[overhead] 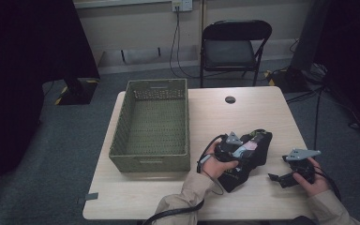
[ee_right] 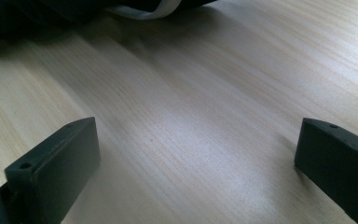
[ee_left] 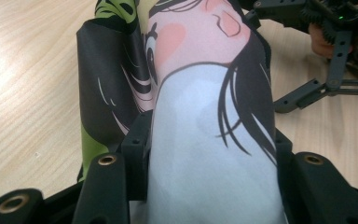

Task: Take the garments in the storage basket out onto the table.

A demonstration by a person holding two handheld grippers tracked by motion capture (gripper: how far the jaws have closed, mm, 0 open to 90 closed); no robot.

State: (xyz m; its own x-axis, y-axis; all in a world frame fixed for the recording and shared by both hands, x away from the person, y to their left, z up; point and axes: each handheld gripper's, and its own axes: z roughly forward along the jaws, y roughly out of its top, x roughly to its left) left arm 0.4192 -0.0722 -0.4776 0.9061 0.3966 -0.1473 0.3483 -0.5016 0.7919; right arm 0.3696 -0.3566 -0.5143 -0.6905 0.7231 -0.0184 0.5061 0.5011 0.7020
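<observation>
A: Pale wood grain marks the table (overhead: pixel 168 197). On its right half lies the bag (overhead: pixel 251 157), a soft black printed thing with a cartoon face in pink and white and a strip of green along one edge.

B: Which claw works it?

A: The left gripper (overhead: pixel 229 150). In the left gripper view its two black jaws stand on either side of the bag (ee_left: pixel 205 154), pads pressed against the white part of the print, so the claw is clenched on the bag. The fabric bulges up between the jaws.

B: Does the bag sit on the table or in the air?

A: In the high view its lower end rests on the tabletop, near the front edge; whether the upper end is raised I cannot tell.

B: And the right gripper?

A: The right gripper (overhead: pixel 290 176) sits just right of the bag, apart from it, low over the table. In the right gripper view its jaws stand wide with bare wood between them: released, grasping nothing. A dark edge of the bag (ee_right: pixel 37 18) with a white strip crosses the top of that view. The left gripper view shows the right gripper (ee_left: pixel 326 79) beyond the bag.

B: What else stands on the table?

A: A green woven basket (overhead: pixel 122 136) on the left half, well apart from the bag. Behind the table is a black folding chair (overhead: pixel 232 47) on grey floor.
</observation>
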